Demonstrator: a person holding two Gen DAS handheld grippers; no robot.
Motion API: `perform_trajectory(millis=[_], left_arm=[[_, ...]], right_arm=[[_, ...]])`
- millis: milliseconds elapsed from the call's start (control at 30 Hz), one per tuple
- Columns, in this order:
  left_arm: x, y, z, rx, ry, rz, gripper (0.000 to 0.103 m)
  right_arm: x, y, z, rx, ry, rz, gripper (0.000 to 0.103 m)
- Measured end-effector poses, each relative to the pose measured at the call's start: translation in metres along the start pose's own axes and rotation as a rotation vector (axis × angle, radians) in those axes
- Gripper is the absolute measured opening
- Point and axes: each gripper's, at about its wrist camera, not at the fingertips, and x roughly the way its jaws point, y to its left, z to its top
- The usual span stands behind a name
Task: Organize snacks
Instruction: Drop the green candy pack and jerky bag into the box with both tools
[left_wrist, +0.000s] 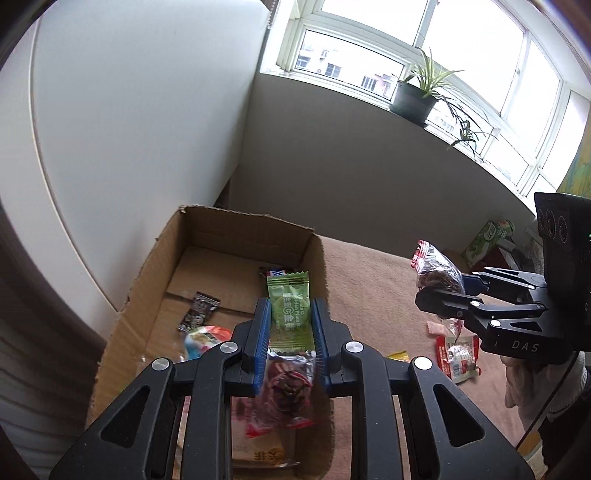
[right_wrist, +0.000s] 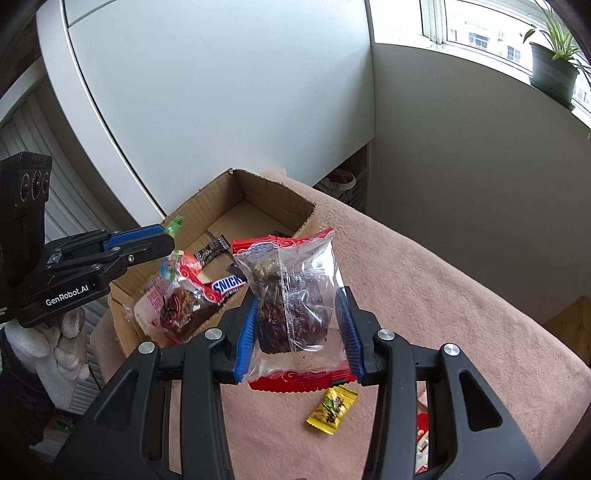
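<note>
left tool clamped tight; right tool clamped, both tilted downward.

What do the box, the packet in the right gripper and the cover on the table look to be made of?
Box: brown corrugated cardboard, matt, with torn, ragged top edges.
Packet in the right gripper: thin clear plastic film with red printed ends, glossy and crinkled; a dark cake shows through.
Table cover: seems a soft pinkish-beige fabric, perhaps fleece or towelling; fuzzy, dull surface with gentle folds.

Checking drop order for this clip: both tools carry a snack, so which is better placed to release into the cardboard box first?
Left. The left tool holds its green packet over the cardboard box; the right tool holds its clear cake packet beside it.
</note>
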Motion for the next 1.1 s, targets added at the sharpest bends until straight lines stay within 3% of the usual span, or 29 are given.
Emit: perform_trajectory(millis=[367, 433, 500, 533, 567, 633, 1100], left_arm=[[0.012, 0.038, 0.011, -0.033, 0.006, 0.077, 0.020], [0.013, 0.038, 0.010, -0.035, 0.011, 0.079, 0.021], [0.011, 0.040, 0.009, -0.041, 0.010, 0.088, 0.022], [0.011, 0.042, 0.009, -0.045, 0.015, 0.095, 0.029], [0.011, 0.043, 0.009, -0.049, 0.018, 0.100, 0.043], [0.007, 0.045, 0.008, -0.054, 0.005, 0.106, 0.057], [-0.025, 0.016, -0.001, -0.023, -0.029, 0.042, 0.057]], right_arm=[[0.052, 0.035, 0.038, 0.008, 0.036, 0.031, 0.044], [0.053, 0.036, 0.039, 0.014, 0.035, 0.026, 0.056], [0.049, 0.038, 0.042, 0.022, 0.013, 0.010, 0.081], [0.045, 0.037, 0.043, 0.025, 0.000, 0.006, 0.083], [0.042, 0.036, 0.043, 0.030, -0.009, 0.001, 0.085], [0.037, 0.032, 0.042, 0.043, -0.013, -0.008, 0.085], [-0.034, 0.000, 0.001, 0.130, -0.046, -0.062, 0.085]])
